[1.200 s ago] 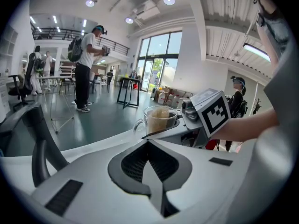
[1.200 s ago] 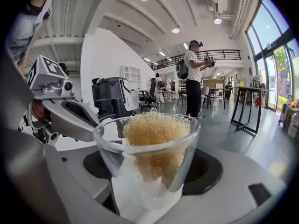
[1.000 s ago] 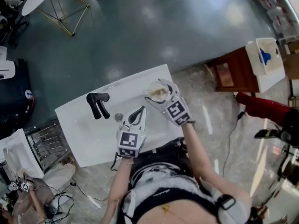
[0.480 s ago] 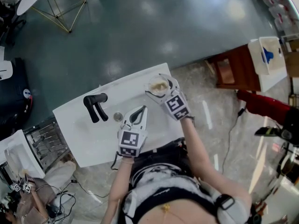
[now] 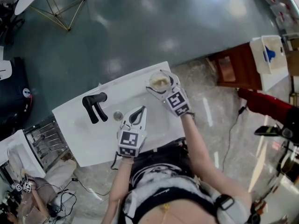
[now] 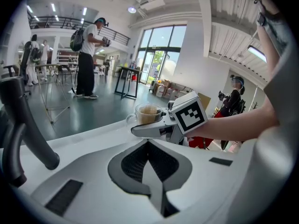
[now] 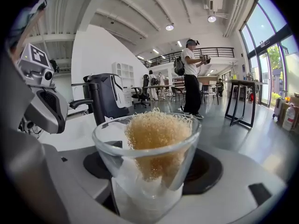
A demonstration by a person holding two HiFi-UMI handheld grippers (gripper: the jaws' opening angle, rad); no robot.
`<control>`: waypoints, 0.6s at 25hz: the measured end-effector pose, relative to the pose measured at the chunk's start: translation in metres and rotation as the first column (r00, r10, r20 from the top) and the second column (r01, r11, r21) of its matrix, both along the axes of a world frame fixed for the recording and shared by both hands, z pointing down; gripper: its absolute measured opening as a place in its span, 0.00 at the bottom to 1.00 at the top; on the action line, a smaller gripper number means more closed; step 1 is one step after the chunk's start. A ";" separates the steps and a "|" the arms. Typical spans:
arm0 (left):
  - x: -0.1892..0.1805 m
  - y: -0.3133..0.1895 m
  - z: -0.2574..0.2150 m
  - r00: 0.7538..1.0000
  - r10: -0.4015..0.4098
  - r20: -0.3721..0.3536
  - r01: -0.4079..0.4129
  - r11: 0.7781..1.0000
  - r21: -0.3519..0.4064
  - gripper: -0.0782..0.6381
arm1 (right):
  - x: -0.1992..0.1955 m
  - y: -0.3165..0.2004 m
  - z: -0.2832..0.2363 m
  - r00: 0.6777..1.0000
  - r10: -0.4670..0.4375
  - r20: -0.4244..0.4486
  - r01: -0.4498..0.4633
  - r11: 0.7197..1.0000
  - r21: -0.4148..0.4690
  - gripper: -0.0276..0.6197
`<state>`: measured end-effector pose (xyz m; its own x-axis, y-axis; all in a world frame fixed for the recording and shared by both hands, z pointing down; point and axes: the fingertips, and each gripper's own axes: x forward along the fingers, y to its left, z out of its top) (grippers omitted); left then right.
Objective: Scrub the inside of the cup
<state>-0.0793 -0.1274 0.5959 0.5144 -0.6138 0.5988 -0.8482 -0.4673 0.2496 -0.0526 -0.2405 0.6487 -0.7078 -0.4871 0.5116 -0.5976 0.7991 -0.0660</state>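
A clear glass cup [image 5: 160,82] with a tan scrubbing sponge [image 7: 157,133] stuffed inside sits between the jaws of my right gripper [image 5: 158,86], which is shut on the cup's lower body [image 7: 147,181]. The cup is held upright over the far right part of the white sink top [image 5: 88,139]. My left gripper [image 5: 139,111] hovers nearer me, to the cup's left, jaws shut with nothing in them [image 6: 149,146]. In the left gripper view the cup [image 6: 148,113] and the right gripper [image 6: 161,127] show just ahead.
A black faucet [image 5: 94,106] stands at the sink top's left, with a small round drain [image 5: 117,116] beside it. A wire rack [image 5: 46,141] lies on the floor at left, a wooden table [image 5: 233,69] at right. People stand far off in the hall.
The right gripper has carried the cup a little farther from me, toward the sink top's far edge. The left gripper has barely shifted.
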 end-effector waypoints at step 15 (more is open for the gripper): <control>0.001 -0.001 -0.002 1.000 0.008 -0.012 -0.008 1.000 -0.003 0.11 | 0.009 0.002 0.006 1.000 -0.021 -0.001 0.021 0.999 0.025 0.66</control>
